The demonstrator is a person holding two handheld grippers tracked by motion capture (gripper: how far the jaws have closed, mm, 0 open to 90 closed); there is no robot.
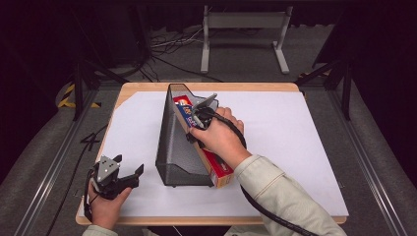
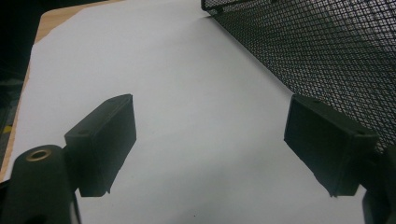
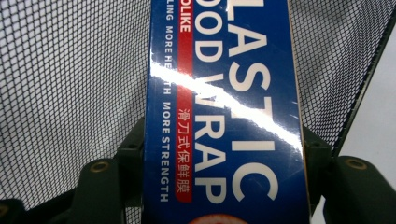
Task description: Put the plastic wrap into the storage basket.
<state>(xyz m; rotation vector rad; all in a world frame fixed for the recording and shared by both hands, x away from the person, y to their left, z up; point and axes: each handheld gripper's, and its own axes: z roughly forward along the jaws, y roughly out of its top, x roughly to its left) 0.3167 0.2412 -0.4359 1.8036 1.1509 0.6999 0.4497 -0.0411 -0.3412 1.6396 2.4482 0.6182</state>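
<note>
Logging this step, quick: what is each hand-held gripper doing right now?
Left hand-held gripper: open, holding nothing, beside the mesh file holder.
Right hand-held gripper: shut on the plastic wrap box.

White sheet [image 1: 295, 147] on wooden table [image 1: 206, 87]

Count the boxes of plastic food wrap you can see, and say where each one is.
1: the food wrap box leans in the black mesh holder mid-table, clamped by the right gripper. The mesh walls could hide others.

My high view looks forward and down over the whole table [image 1: 295, 147]. My gripper views sit close, both facing the mesh holder [image 2: 327, 56].
</note>
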